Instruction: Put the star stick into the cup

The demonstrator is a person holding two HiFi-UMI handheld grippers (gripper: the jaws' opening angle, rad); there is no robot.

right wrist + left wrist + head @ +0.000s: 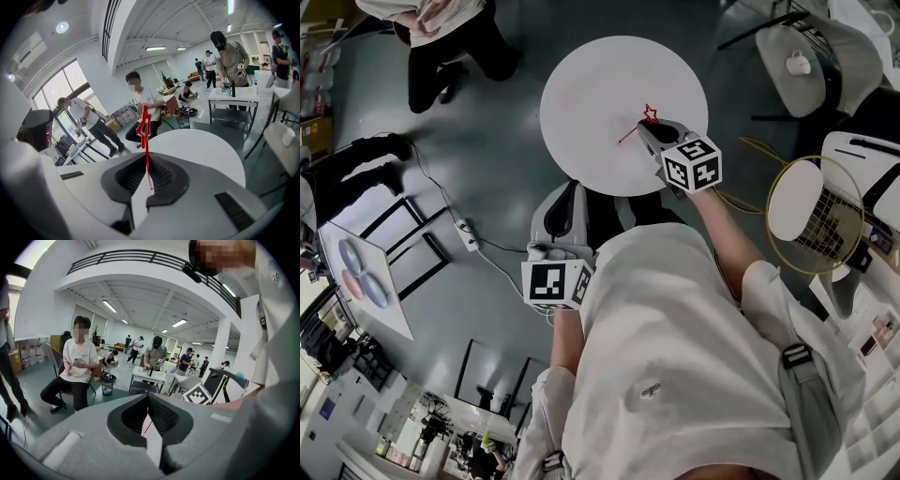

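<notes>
1. the right tool [647,129] reached in over the round white counter [600,75], with its marker cube [692,164] at the counter's near right rim
2. its jaws were clamped narrow on the star stick [144,125], pinching the thin red shaft near its lower end
3. in the right gripper view the stick rose almost upright out of the jaws, with the red outline star at its top
4. in the head view the star showed just past the tool's tips, over the right half of the counter; i couldn't tell whether it touched the top
5. the left tool [569,192] hung off the counter over the grey floor [487,159], its tips near the counter's near left rim
6. its jaws were drawn together, the black pads [161,416] meeting at their tips
7. a white cup [798,64] sat on a grey chair [839,47] to the right, well apart from the counter and from both tools
8. a seated person [441,37] was on the far left side of the counter, and a yellow-framed racket [816,216] lay on the person's right
</notes>
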